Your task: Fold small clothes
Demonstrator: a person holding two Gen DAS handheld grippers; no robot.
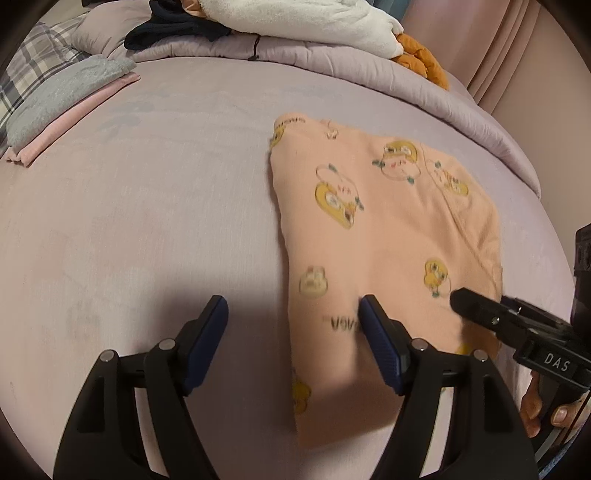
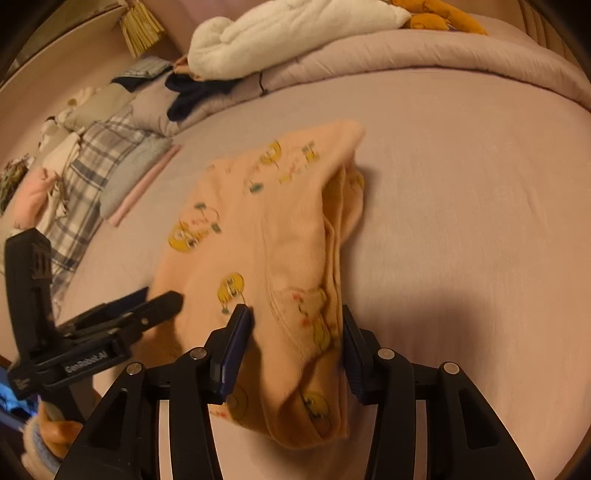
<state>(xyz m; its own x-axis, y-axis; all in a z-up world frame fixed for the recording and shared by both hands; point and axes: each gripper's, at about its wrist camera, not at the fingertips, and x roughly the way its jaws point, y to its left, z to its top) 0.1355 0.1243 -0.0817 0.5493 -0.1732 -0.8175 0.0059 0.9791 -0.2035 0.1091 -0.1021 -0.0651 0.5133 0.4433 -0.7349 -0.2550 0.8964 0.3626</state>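
Observation:
A folded peach garment (image 1: 388,229) (image 2: 258,221) printed with yellow cartoon figures lies flat on the mauve bed sheet (image 1: 147,221) (image 2: 461,221). My left gripper (image 1: 291,310) is open at the garment's near left edge, with its right finger over the cloth and its left finger over bare sheet. My right gripper (image 2: 295,317) is open, straddling the garment's layered right edge near its front corner, and the pads do not press the cloth. Each gripper shows in the other's view: the right gripper (image 1: 458,299) at the garment's right side, the left gripper (image 2: 173,299) at its left.
A folded grey and pink stack (image 1: 66,103) (image 2: 136,184) lies at the far left beside a plaid pillow (image 1: 33,66) (image 2: 92,166). Along the back, a rolled comforter carries a white blanket (image 1: 314,22) (image 2: 295,37), a dark garment (image 1: 173,29) (image 2: 192,96) and an orange item (image 1: 424,62).

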